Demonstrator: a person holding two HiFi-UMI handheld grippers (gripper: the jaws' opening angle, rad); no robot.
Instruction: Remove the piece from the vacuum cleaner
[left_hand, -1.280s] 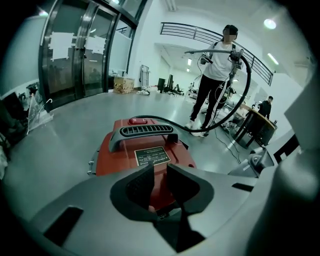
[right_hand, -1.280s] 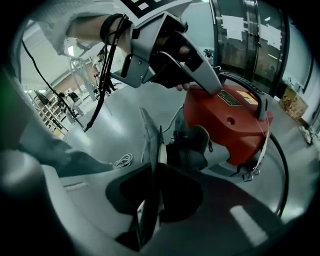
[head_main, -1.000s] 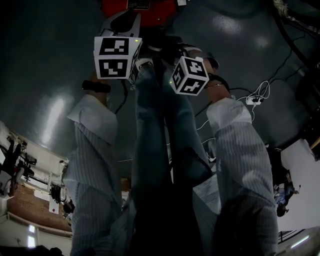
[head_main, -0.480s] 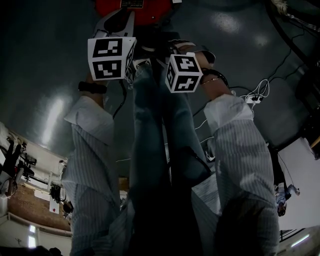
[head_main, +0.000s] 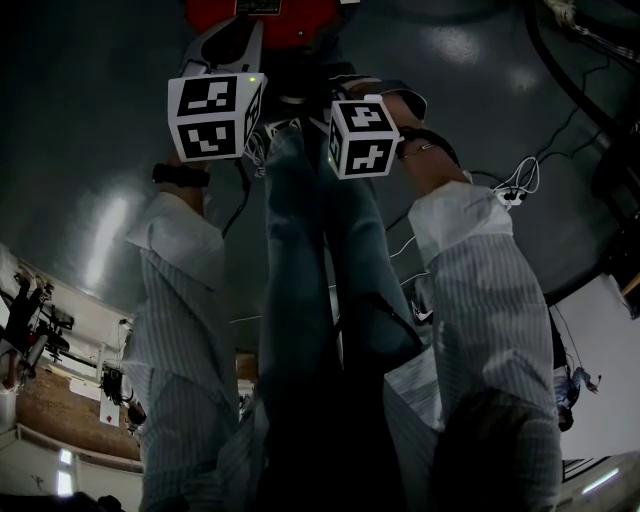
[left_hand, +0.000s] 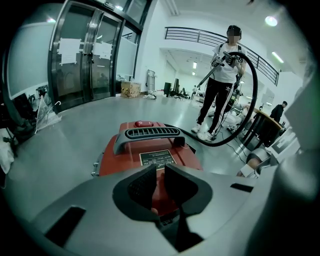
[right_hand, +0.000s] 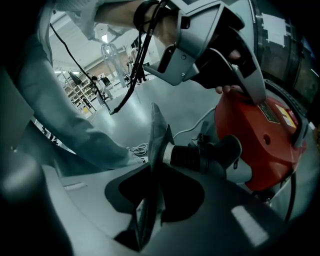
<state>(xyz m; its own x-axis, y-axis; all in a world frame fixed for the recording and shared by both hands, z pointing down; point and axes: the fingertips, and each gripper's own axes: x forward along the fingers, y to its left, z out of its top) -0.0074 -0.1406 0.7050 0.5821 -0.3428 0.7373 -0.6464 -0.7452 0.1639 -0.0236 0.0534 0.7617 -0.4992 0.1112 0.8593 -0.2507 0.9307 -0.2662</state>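
Two-jawed left claw (left_hand: 160, 169) gapes narrowly before red vacuum cleaner (left_hand: 131, 150); right claw (right_hand: 156, 116) sits closed beside ribbed hose (right_hand: 192, 156).

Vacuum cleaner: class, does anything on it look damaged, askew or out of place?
Nothing stands out. The red vacuum cleaner sits upright on the floor, handle level, hose plugged into its body; no cracks or spills show.

This is a large open hall, like a lab or test floor. It has a wide polished grey floor (left_hand: 70, 145), tall glass doors (left_hand: 92, 60) at the left, a railed gallery (left_hand: 200, 36) above the far end, and ceiling lamps (left_hand: 271, 21). Shelves (right_hand: 75, 92) stand far off, and a power strip (head_main: 510, 197) lies on the floor.
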